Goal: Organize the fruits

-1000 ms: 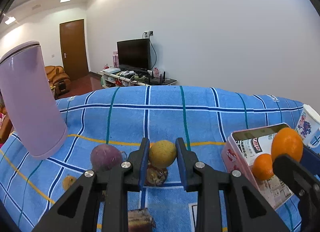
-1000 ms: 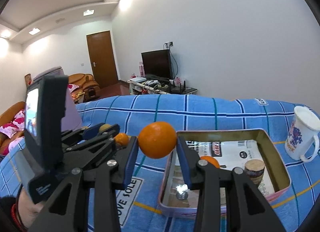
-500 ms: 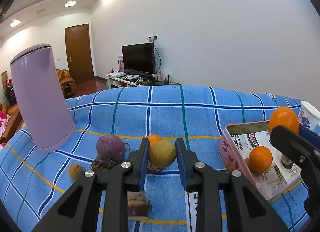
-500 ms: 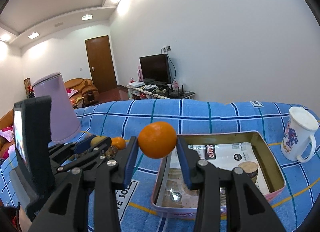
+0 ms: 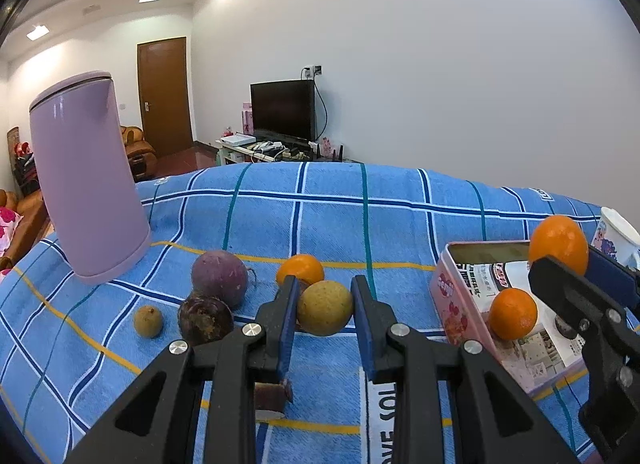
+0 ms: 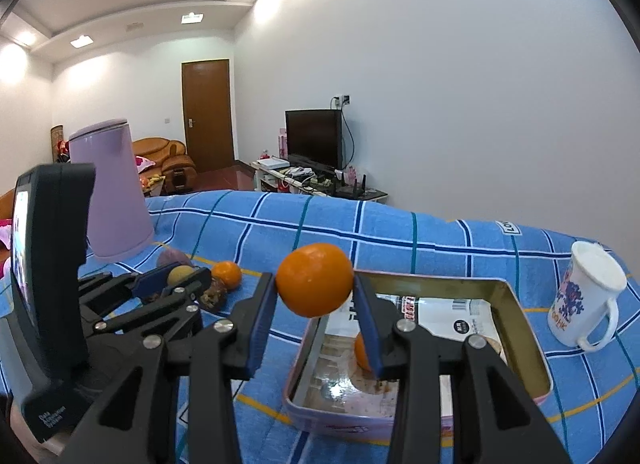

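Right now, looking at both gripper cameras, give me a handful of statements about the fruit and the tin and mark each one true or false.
1. The right gripper is shut on an orange. True.
2. The left gripper holds a purple fruit. False: it is shut on a yellow-brown fruit; the purple fruit lies on the blue checked cloth.
3. The pink tin has no fruit in it. False: a small orange already lies inside.
4. The lilac kettle lies on its side. False: it stands upright.
5. A white mug stands on the cloth beside the tin. True.
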`<state>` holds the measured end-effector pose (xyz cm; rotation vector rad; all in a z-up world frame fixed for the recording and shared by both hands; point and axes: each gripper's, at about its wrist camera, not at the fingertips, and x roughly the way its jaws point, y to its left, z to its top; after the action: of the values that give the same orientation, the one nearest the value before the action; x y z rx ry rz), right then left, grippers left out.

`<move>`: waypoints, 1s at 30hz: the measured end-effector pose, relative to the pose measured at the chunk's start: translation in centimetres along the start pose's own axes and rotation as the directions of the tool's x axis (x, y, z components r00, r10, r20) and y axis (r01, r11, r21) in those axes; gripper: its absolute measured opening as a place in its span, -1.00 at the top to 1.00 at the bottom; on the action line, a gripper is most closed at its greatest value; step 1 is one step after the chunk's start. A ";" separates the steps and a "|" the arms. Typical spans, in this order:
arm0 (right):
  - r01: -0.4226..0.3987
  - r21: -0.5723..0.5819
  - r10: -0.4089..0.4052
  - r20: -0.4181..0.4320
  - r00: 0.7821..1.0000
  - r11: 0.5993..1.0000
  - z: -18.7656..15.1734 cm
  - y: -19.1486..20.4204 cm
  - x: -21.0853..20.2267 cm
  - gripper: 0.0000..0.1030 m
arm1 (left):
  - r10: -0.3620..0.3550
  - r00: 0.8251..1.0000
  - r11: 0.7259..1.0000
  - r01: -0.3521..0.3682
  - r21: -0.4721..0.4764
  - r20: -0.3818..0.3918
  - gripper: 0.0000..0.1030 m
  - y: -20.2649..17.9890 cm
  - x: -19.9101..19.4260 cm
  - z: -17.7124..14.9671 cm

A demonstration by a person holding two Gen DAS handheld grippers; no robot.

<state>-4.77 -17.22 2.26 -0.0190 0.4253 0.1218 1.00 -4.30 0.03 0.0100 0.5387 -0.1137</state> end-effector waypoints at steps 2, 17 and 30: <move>0.001 0.002 -0.001 0.000 1.000 1.000 0.1 -0.2 0.0 0.18 | -0.004 1.000 1.000 0.004 -0.003 -0.002 0.44 -0.1 0.1 0.0; 0.010 0.061 -0.011 0.026 1.000 0.998 0.7 -3.1 -0.6 0.18 | -0.035 0.999 0.999 0.034 0.027 0.016 0.44 -2.9 -0.5 0.9; 0.213 0.167 -0.215 -0.007 0.977 0.963 0.3 -12.5 -1.1 0.18 | -0.125 0.992 0.986 0.122 0.115 0.018 0.45 -9.5 0.2 2.4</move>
<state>-4.12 -29.73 2.94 0.1005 0.4190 -0.1277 1.32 -13.90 2.20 0.0861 0.5076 -0.2648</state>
